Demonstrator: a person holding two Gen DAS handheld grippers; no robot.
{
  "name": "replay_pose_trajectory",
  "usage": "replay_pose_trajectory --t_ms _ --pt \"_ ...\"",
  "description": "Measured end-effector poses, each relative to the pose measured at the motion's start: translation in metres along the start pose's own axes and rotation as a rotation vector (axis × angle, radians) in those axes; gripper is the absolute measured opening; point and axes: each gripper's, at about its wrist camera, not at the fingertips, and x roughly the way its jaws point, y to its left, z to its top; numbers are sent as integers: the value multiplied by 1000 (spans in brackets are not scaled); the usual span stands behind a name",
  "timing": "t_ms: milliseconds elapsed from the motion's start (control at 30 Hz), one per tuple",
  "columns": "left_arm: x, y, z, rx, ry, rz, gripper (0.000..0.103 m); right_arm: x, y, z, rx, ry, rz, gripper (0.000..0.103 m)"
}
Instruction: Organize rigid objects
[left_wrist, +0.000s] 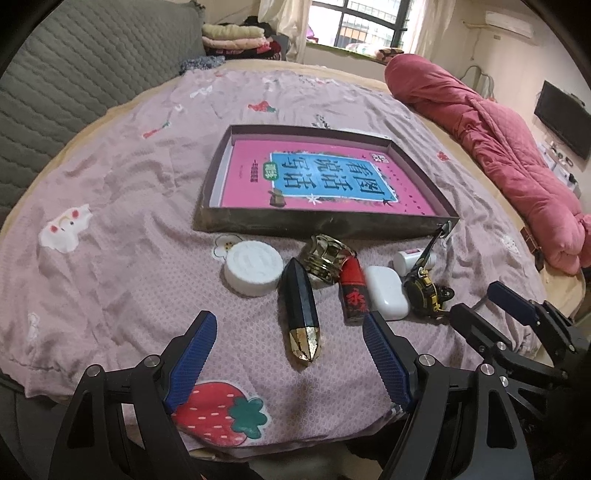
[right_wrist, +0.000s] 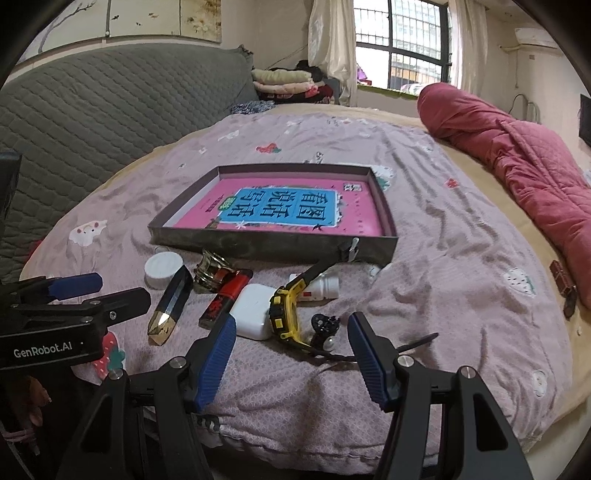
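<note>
Left gripper (left_wrist: 290, 360) wide (empty), right gripper (right_wrist: 291, 360) likewise

Bedsheet (left_wrist: 129, 192): mauve w/ fine white lattice, strawberry + bunny prints. Tray (left_wrist: 325, 223): dark grey walls. Book (left_wrist: 332, 177): pink cover, blue panel, black chars. Jar (left_wrist: 253, 272): white. Lipstick (left_wrist: 303, 314): black/gold facets. Tube (left_wrist: 352, 291): red, black chars. Case (left_wrist: 388, 292): white. Watch (right_wrist: 286, 314): yellow/black. Quilt (left_wrist: 491, 147): red. Tool pads (left_wrist: 194, 362): blue, ribbed.

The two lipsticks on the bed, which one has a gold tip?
The black faceted lipstick, lying left of the red lipstick, which shows no gold tip.
</note>
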Motion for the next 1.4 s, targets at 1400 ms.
replay_pose_trajectory --t_ms 1400 --pt "69 -10 9 -10 199 -12 57 68 7 17 -120 161 52 22"
